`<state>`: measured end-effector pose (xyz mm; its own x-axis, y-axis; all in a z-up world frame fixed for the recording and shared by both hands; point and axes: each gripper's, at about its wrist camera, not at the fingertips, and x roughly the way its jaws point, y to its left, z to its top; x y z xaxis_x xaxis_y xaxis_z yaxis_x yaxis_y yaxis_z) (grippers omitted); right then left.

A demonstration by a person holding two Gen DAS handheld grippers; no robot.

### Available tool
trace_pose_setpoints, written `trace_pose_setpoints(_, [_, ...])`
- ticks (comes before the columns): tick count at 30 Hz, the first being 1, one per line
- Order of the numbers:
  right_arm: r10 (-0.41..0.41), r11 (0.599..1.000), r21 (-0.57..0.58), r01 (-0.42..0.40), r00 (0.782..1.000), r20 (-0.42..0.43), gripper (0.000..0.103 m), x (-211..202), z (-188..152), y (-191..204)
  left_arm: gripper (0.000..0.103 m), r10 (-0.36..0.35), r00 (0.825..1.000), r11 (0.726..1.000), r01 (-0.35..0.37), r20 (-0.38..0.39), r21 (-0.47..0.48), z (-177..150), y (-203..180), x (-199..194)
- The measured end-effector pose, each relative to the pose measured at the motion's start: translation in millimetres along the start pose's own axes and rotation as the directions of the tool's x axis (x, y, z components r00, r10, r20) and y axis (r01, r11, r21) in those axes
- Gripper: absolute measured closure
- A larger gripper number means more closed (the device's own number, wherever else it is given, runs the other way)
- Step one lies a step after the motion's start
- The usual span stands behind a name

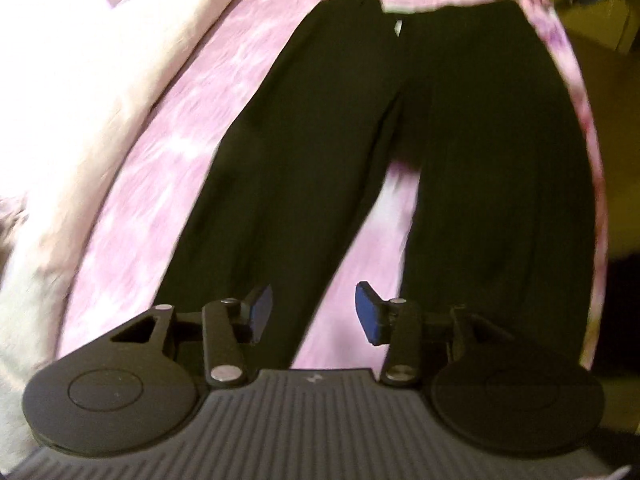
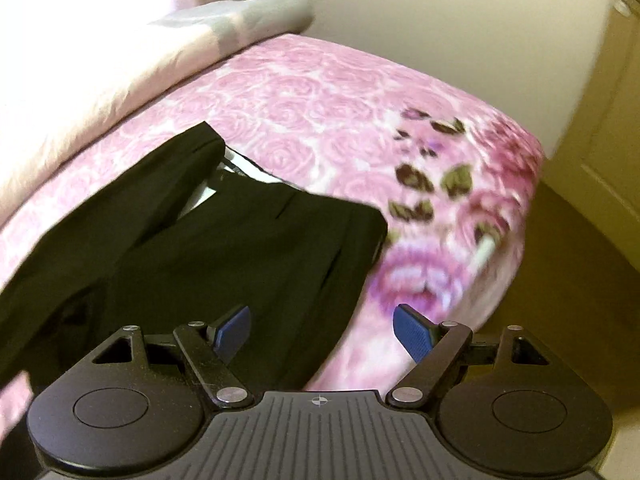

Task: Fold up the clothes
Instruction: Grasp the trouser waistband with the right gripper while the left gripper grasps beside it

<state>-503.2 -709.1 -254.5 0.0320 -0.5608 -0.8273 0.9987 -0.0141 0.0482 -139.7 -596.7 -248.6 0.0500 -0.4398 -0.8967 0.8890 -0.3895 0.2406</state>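
Black trousers [image 1: 360,140] spread flat on pink rose-print bedspread [image 1: 160,168], waistband at 12 o'clock in left wrist view, legs running to 6, split apart w/ pink showing between. Cream blanket [image 1: 60,100] along 9 o'clock side. L gripper [image 1: 314,312] above legs, jaws apart, nothing between blue pads [image 1: 370,312]. R gripper [image 2: 322,330] spread wide, empty, over trouser edge nr waistband; trousers [image 2: 240,248] at 10 o'clock from it. Grey pillow [image 2: 260,12] at 11. Views blurred.
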Motion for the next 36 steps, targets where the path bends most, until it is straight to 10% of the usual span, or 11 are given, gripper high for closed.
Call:
trace_pose_setpoints(10, [0.207,0.978,0.049,-0.203,0.974,-0.092,0.025,116.2,45.7,-81.9,0.061,-0.136,0.99,0.991,0.136,0.042,0.006,180.3,-53.2,109.9])
trace_pose_setpoints(12, [0.25,0.968,0.049,-0.246,0.96,-0.126,0.061,130.4,49.5,-88.5,0.061,-0.142,0.988,0.989,0.139,0.057,0.048,213.5,-63.4,130.8])
trace_pose_setpoints(18, [0.328,0.94,0.141,-0.31,0.935,-0.133,0.047,140.5,46.4,-105.2,0.061,-0.127,0.99,0.975,0.114,0.058,0.191,288.3,-91.0,186.2])
trace_pose_setpoints(25, [0.433,0.845,0.39,-0.366,0.896,-0.097,0.041,155.2,41.4,-133.6,0.095,-0.112,0.993,0.953,0.115,-0.027,0.282,311.3,-98.4,229.7])
trace_pose_setpoints(26, [0.456,0.824,0.42,-0.382,0.885,-0.09,0.074,158.4,42.8,-137.1,0.103,-0.115,0.993,0.95,0.115,-0.017,0.291,310.6,-97.8,224.9])
trace_pose_setpoints(29, [0.479,0.812,0.428,-0.398,0.872,-0.097,0.088,158.5,51.1,-142.7,0.103,-0.131,0.991,0.942,0.119,0.018,0.313,309.8,-95.0,209.6])
trace_pose_setpoints(36, [0.369,0.849,0.428,-0.31,0.927,-0.062,0.092,109.3,37.4,-167.4,0.103,-0.303,0.948,0.944,0.284,0.101,0.17,301.6,-71.1,186.2])
